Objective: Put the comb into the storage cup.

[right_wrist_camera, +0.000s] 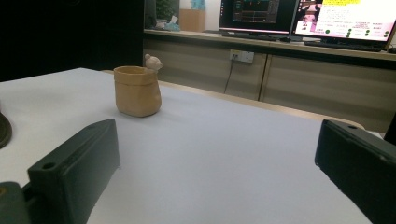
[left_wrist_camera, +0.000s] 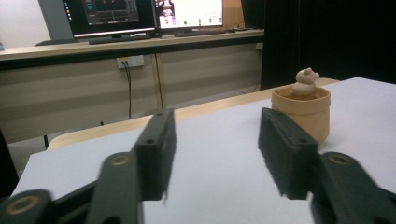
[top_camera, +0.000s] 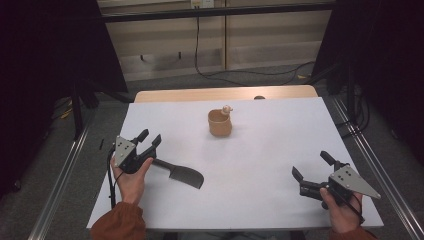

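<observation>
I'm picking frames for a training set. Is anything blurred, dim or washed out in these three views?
High view: room edges nearly black, white table evenly lit. Left gripper view: near claw soft, tan pot sharper, monitor overexposed. Right gripper view: claw blurred, left background dark.

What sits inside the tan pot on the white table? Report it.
A small pale beige figurine pokes above the rim of the tan ceramic pot, at its far edge. The pot's wall hides the figurine's base and anything lower inside.
</observation>
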The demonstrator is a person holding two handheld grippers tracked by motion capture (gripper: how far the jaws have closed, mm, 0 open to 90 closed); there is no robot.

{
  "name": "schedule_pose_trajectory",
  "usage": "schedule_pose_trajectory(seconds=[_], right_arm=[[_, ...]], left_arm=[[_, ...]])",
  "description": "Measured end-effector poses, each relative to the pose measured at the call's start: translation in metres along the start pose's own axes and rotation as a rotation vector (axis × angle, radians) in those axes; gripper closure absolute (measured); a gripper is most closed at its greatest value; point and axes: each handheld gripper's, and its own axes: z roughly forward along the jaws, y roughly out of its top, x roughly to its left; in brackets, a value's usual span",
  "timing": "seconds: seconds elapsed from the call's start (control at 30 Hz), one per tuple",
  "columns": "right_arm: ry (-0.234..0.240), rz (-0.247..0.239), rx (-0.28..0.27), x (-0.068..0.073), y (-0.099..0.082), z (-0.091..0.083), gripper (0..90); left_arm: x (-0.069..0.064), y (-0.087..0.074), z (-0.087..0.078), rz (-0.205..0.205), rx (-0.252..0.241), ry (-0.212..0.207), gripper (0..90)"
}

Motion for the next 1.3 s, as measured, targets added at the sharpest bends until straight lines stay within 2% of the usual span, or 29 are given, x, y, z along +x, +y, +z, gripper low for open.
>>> schedule_pose_trajectory(seconds=[0.07,0.17,0.2,0.27,0.4,0.5,0.67,0.77,0.87,0.9,1.1,1.2,1.23,1.3], right_arm=[[0.000,0.000,0.001,0.000,0.000,0.000,0.0],[0.000,-0.001,0.000,0.000,0.000,0.000,0.0],[0.000,-0.001,0.000,0.000,0.000,0.000,0.0],[0.000,-0.002,0.000,0.000,0.000,0.000,0.0],[0.002,-0.004,0.000,0.000,0.000,0.000,0.0],[-0.001,-0.001,0.000,0.000,0.000,0.000,0.0],[0.001,-0.001,0.002,0.000,0.000,0.000,0.0],[0.001,0.004,0.005,0.000,0.000,0.001,0.0],[0.002,0.004,0.006,0.000,0.000,0.001,0.0],[0.002,0.006,0.007,0.000,0.000,0.001,0.0],[0.006,0.007,0.009,0.000,-0.001,0.001,0.0],[0.006,0.007,0.009,0.000,-0.001,0.001,0.0],[0.007,0.007,0.009,0.000,-0.001,0.001,0.0],[0.007,0.007,0.008,0.000,0.000,0.001,0.0]], left_arm=[[0.001,0.000,0.000,0.005,-0.001,-0.001,52.2],[0.001,0.001,-0.001,0.003,-0.008,-0.001,60.2],[0.002,0.001,-0.001,0.000,-0.007,-0.005,60.2],[0.002,0.001,-0.001,0.011,-0.008,0.022,62.2],[0.004,0.000,0.000,0.009,-0.012,0.017,72.2],[0.005,-0.002,0.001,-0.026,-0.007,0.005,78.8],[0.007,-0.002,0.000,-0.015,0.015,-0.001,89.3],[0.007,-0.002,0.003,0.002,0.040,0.010,90.0],[0.007,-0.002,0.007,-0.004,0.061,0.004,90.0],[0.008,-0.001,0.008,-0.020,0.067,-0.005,90.0],[0.009,0.000,0.011,-0.037,0.127,-0.023,90.0],[0.013,0.002,0.012,-0.059,0.154,-0.035,90.0],[0.014,0.003,0.012,-0.073,0.148,-0.036,90.0],[0.019,0.008,0.012,-0.084,0.176,-0.060,90.0]])
